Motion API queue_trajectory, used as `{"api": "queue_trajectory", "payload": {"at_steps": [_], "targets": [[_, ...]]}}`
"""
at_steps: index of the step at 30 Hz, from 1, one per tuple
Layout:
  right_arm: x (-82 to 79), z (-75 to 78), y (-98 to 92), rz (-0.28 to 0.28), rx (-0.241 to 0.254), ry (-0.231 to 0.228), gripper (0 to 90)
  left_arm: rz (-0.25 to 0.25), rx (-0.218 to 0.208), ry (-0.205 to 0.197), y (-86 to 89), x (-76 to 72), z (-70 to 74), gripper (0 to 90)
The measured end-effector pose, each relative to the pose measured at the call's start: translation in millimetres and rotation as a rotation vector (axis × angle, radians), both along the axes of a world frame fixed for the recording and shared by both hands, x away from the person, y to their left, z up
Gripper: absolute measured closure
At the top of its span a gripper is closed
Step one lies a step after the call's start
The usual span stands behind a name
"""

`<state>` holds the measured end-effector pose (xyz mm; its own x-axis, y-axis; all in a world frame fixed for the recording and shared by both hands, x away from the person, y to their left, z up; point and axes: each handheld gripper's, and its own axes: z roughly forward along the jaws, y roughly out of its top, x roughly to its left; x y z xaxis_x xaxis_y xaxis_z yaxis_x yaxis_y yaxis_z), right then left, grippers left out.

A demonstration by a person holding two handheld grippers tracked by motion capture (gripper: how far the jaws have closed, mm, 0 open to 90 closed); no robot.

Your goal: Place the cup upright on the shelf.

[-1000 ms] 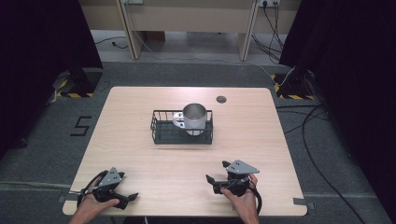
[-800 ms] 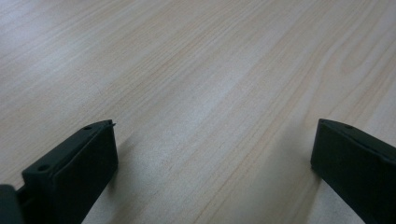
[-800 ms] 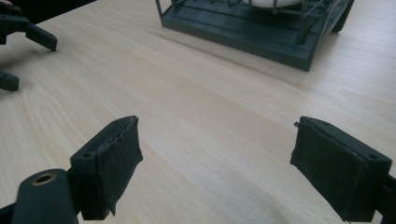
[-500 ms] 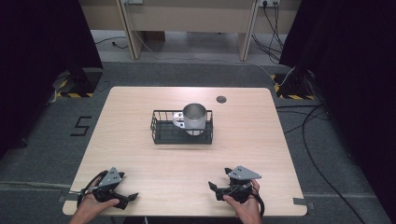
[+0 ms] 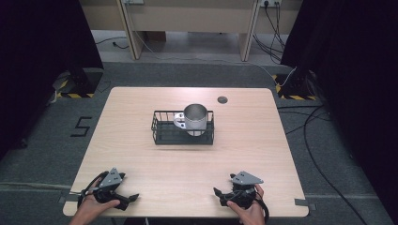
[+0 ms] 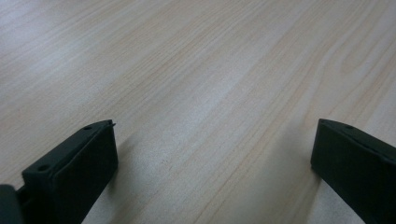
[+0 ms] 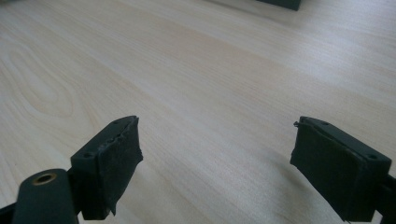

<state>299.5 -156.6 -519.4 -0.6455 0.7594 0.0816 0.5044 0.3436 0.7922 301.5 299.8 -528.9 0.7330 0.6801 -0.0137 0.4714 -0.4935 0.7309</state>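
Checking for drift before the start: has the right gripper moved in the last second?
Yes. The right gripper has slid back toward the table's near edge, away from the wire basket.

The table [image 5: 141, 140] has a light wooden top with rounded corners. It stands on a grey floor [image 5: 42, 154]. A black number 5 [image 5: 80, 127] is marked on the floor near the table's left edge. Black curtains [image 5: 42, 42] hang on both sides of the room. Past the table's far edge stands a pale wooden bench [image 5: 187, 18] with two legs. Yellow and black striped tape [image 5: 72, 95] lies on the floor near both far corners. Black cables [image 5: 324, 136] run over the floor by the right edge.
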Motion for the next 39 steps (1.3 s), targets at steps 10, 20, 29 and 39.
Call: {"api": "queue_trajectory", "payload": {"at_steps": [10, 20, 29, 39], "targets": [[-4.7, -5.6, 3.6, 0.038, -0.116, 0.005, 12.6, -0.001, 0.001, 0.000, 0.0, 0.0, 0.0, 0.0], [-5.3, -8.7, 5.4, 0.059, -0.127, 0.010, 0.5, 0.000, 0.001, 0.000, 0.0, 0.0, 0.0, 0.0], [-5.5, -9.1, 5.3, 0.057, -0.123, 0.005, 0.4, -0.001, 0.000, 0.000, 0.0, -0.1, 0.0, 0.0], [-5.8, -9.2, 5.3, 0.056, -0.122, 0.005, 0.5, 0.000, 0.001, 0.000, 0.0, -0.1, 0.0, 0.0]]}}
